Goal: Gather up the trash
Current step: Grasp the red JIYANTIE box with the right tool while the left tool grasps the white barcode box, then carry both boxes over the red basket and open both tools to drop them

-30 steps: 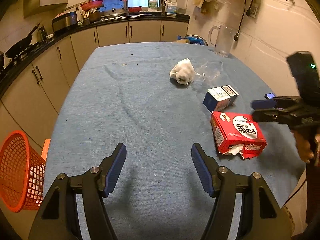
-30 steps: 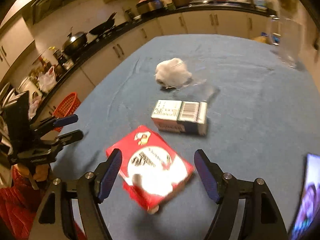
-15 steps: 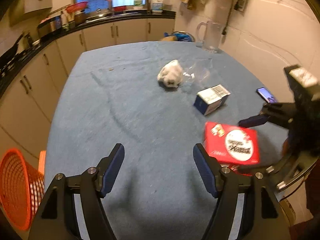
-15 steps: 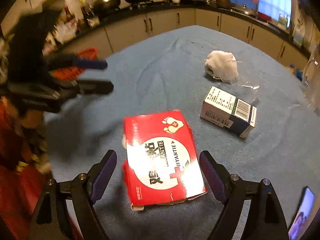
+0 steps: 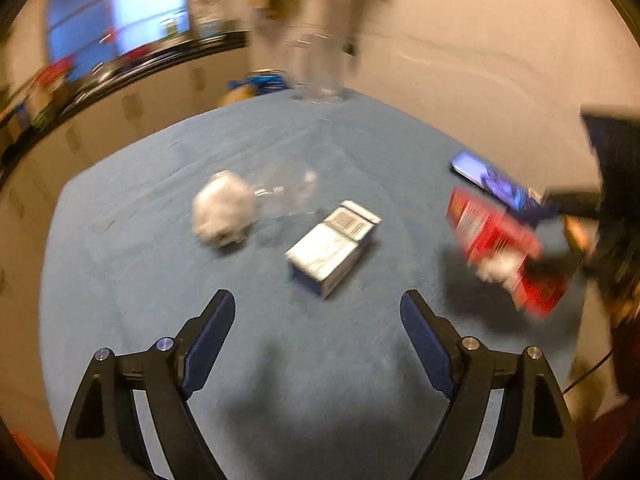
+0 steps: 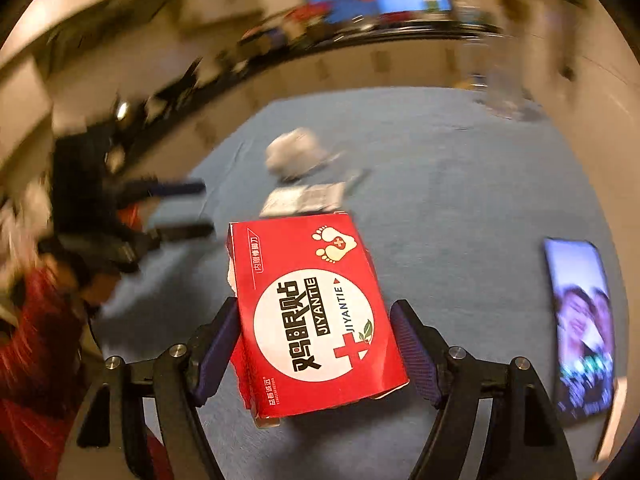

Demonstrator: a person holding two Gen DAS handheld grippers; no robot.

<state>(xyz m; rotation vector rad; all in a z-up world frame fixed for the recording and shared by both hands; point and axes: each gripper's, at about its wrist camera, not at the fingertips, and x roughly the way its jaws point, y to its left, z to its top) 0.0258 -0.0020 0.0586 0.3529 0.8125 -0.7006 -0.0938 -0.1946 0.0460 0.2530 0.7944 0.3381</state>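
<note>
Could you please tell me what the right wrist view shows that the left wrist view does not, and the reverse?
Only the right wrist view shows the printed top face of the red box held between the right tool, and the left tool from the side. Only the left wrist view shows the left tool open over bare cloth, and the red box lifted off the table. Both show the blue-and-white box, the white wad, the phone and the blue tablecloth.

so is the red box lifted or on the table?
Lifted: the red box hangs tilted above its shadow, clamped in the right gripper.
</note>
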